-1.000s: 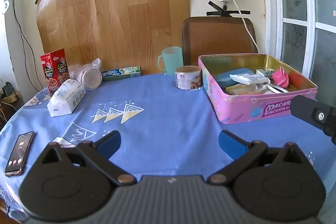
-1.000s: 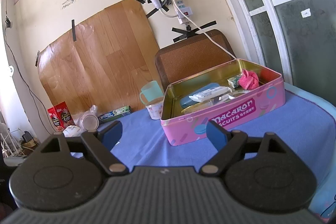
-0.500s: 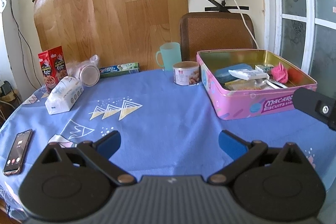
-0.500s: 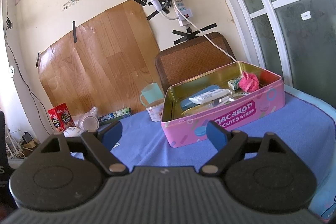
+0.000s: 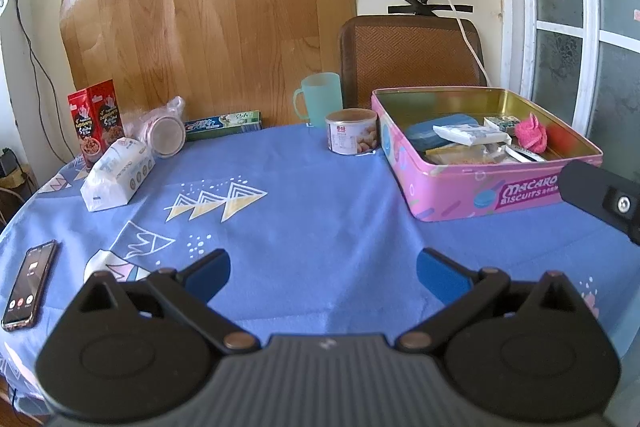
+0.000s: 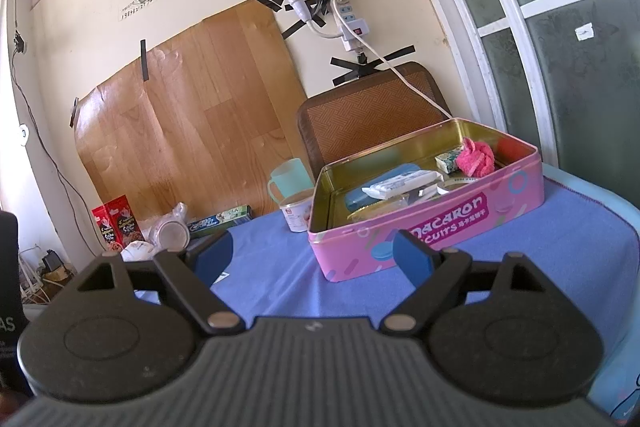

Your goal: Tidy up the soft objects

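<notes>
A pink biscuit tin stands open on the blue tablecloth at the right. Inside lie a pink fluffy cloth, a blue case, a white packet and other small packets. A white tissue pack lies at the left of the table. My left gripper is open above the cloth's front middle, holding nothing. My right gripper is open too, low in front of the tin, holding nothing. Part of the right gripper's body shows at the right edge of the left wrist view.
A phone lies near the front left edge. At the back stand a red snack box, a bagged round lid, a toothpaste box, a green mug and a small can. A brown chair is behind the table.
Both views have shifted slightly, with the tin and table sitting a little lower and farther in frame. Both grippers remain open and hold nothing.
</notes>
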`<state>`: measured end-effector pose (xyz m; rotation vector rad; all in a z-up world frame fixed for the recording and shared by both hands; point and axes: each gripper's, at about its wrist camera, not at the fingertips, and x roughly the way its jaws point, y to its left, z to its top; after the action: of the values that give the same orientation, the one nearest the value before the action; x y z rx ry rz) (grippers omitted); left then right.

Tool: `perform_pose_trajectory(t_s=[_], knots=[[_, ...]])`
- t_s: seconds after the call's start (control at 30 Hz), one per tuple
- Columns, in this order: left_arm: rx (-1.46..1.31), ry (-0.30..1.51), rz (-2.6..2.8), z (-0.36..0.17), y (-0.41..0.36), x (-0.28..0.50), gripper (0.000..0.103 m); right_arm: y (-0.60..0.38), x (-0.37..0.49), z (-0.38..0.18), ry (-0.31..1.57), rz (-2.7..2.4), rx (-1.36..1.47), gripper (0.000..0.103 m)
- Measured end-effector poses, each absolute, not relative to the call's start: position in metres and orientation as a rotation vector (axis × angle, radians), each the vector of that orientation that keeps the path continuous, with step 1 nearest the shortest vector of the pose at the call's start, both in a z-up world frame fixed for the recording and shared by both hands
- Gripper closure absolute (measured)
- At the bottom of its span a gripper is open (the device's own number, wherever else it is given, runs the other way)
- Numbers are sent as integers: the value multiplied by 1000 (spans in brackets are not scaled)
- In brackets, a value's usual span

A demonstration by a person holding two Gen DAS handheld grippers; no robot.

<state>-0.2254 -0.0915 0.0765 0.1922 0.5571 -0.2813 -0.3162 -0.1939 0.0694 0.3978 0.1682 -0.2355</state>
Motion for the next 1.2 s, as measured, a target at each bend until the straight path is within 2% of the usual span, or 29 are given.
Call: perform_pose_trajectory(t_s=[1.2], knots=[[190, 588, -294, 73, -91, -222, 0, -197, -314, 71, 165, -208, 381, 14]])
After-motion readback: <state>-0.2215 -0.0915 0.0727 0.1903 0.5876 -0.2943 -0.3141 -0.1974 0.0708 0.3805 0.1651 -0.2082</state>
